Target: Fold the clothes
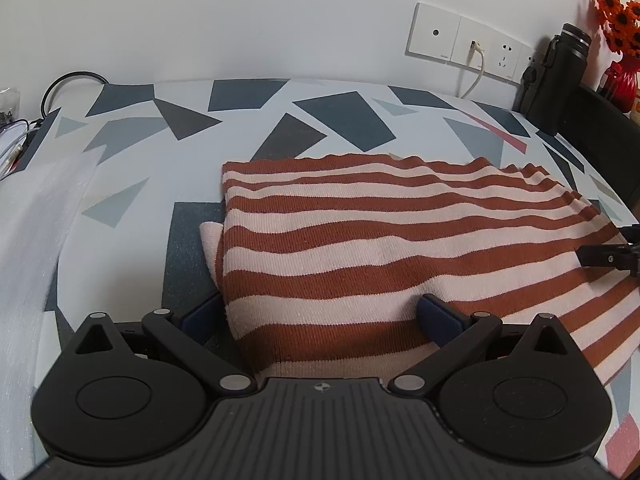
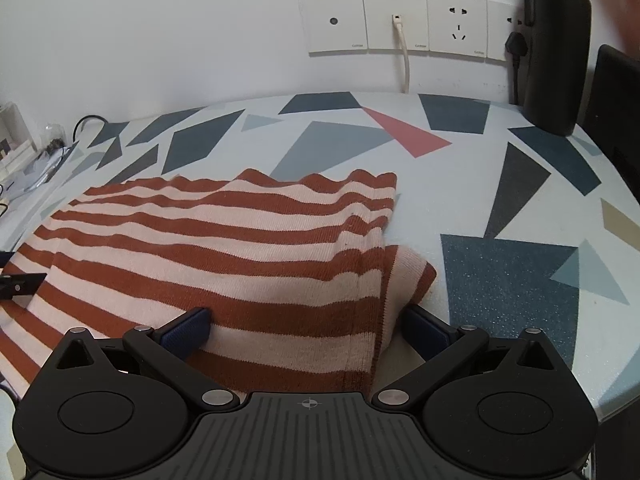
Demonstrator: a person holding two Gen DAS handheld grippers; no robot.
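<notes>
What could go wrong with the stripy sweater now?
Both sets of jaws are open around the striped sweater, so it could slip out when lifted. The sleeve tucked under its right side might flop out and spoil the fold. A big swing could knock the black bottle standing near the wall.

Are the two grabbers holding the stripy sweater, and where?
No, nothing is gripped. Both the left gripper and the right gripper are open, their fingers either side of the sweater's near edge.
</notes>
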